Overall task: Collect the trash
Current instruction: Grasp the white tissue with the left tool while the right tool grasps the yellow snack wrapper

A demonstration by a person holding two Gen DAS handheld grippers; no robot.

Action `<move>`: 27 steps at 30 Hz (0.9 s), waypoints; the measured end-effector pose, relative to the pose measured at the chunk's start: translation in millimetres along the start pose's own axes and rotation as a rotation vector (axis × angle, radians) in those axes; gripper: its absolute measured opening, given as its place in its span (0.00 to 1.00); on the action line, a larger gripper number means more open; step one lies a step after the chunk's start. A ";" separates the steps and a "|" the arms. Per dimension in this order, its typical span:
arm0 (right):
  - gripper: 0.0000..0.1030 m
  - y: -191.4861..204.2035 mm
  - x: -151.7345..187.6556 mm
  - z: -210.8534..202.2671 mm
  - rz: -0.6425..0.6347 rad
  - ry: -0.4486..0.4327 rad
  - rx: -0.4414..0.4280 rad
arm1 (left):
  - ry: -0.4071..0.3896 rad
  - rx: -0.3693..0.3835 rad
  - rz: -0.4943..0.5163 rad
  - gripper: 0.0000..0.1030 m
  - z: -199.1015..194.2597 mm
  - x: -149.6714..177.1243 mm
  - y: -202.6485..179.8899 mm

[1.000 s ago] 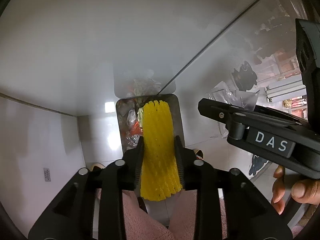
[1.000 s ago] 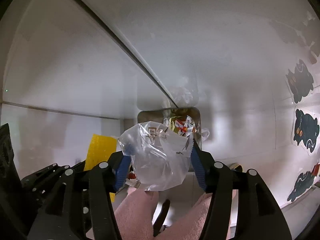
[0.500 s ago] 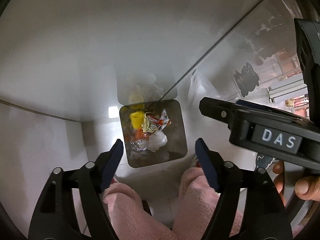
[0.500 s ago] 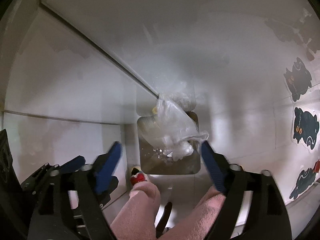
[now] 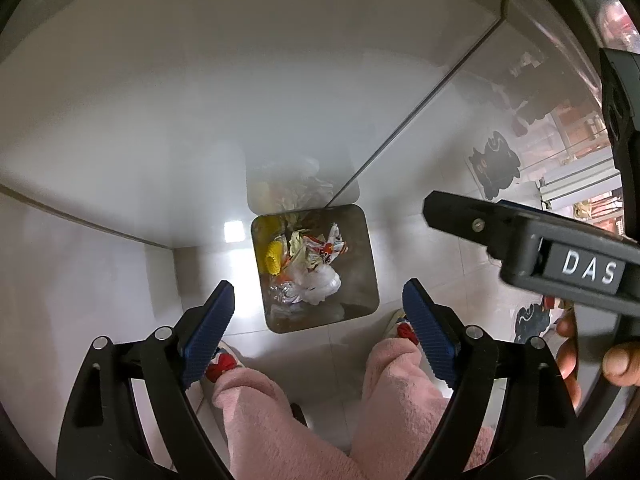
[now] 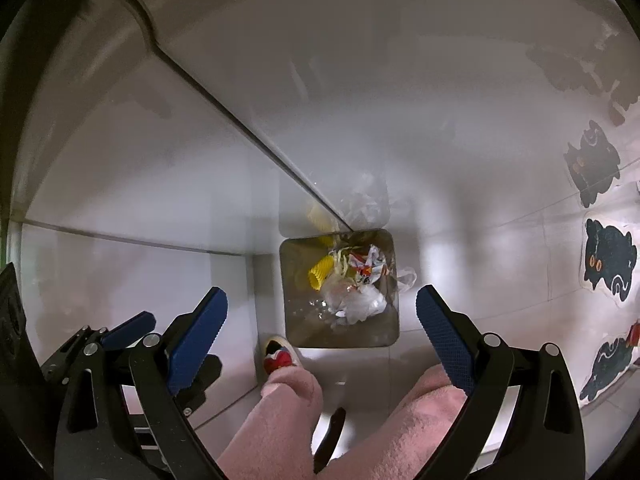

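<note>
A square metal trash bin point(image 5: 360, 304) stands on the floor below both grippers; it also shows in the right wrist view point(image 6: 294, 300). Inside lie a yellow foam net point(image 5: 273, 257) point(image 6: 320, 273), crumpled wrappers point(image 5: 320, 245) point(image 6: 368, 266) and a clear plastic bag point(image 5: 318, 280) point(image 6: 360, 302). My left gripper point(image 5: 320, 312) is open and empty, high above the bin. My right gripper point(image 6: 322, 316) is open and empty above it too, and its body shows at the right of the left wrist view point(image 5: 560, 256).
The person's legs in pink trousers point(image 5: 260, 408) and slippered feet point(image 6: 280, 356) stand just before the bin. White walls meet in a corner behind it point(image 5: 172, 246). Cat-shaped floor stickers point(image 6: 608, 264) lie to the right.
The left gripper opened and dropped the yellow foam net into the bin. The right gripper opened and dropped the clear plastic bag, which now lies in the bin.
</note>
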State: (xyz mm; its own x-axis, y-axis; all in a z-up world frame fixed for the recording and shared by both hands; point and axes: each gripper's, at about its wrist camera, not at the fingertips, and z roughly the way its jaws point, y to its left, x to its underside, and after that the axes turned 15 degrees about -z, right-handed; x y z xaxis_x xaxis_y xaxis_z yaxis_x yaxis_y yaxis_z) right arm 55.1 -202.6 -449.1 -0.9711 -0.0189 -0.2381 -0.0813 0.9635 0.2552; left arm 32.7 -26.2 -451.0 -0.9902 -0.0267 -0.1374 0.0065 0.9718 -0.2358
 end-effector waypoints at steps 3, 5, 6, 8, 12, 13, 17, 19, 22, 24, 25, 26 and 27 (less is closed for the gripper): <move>0.94 3.8 1.5 -15.8 -0.017 -0.019 0.014 | -0.027 -0.013 0.024 0.82 -17.1 1.2 1.4; 0.94 7.7 0.8 -36.5 -0.044 -0.036 0.033 | -0.045 -0.019 0.026 0.83 -31.7 1.0 2.7; 0.94 10.8 0.2 -52.2 -0.060 -0.055 0.045 | -0.061 -0.018 0.022 0.84 -44.9 0.2 4.0; 0.94 15.7 -0.5 -77.7 -0.086 -0.088 0.064 | -0.090 -0.021 0.017 0.86 -65.8 -2.2 6.3; 0.94 23.5 -5.6 -135.7 -0.134 -0.174 0.103 | -0.166 -0.024 0.019 0.87 -119.2 -11.4 4.3; 0.94 24.9 -6.4 -145.4 -0.143 -0.192 0.108 | -0.184 -0.021 0.021 0.88 -130.4 -14.1 3.2; 0.94 31.8 -16.3 -187.3 -0.157 -0.257 0.117 | -0.258 0.008 0.008 0.91 -177.2 -26.2 -3.4; 0.94 32.4 -22.2 -201.4 -0.158 -0.278 0.109 | -0.294 0.018 0.008 0.91 -197.2 -33.4 -7.0; 0.94 37.5 -32.2 -222.9 -0.178 -0.315 0.114 | -0.340 0.023 0.013 0.91 -220.7 -42.8 -13.6; 0.94 43.2 -40.1 -232.8 -0.197 -0.336 0.131 | -0.354 0.027 0.016 0.91 -231.8 -49.6 -17.0; 0.94 43.2 -43.6 -235.7 -0.200 -0.341 0.133 | -0.361 0.025 0.021 0.91 -235.8 -51.2 -19.0; 0.94 43.4 -49.0 -240.9 -0.201 -0.353 0.133 | -0.366 0.023 0.026 0.91 -238.4 -54.6 -19.6; 0.95 42.3 -53.2 -244.7 -0.203 -0.363 0.138 | -0.375 0.018 0.030 0.91 -241.9 -59.3 -20.9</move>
State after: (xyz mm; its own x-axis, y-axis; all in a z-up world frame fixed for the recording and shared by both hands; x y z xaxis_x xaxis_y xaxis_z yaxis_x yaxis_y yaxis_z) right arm 48.4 -226.3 -196.4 -0.7947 -0.1400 -0.5906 -0.2075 0.9771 0.0475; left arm 57.4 11.7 -205.2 -0.8697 -0.0855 -0.4861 0.0402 0.9693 -0.2424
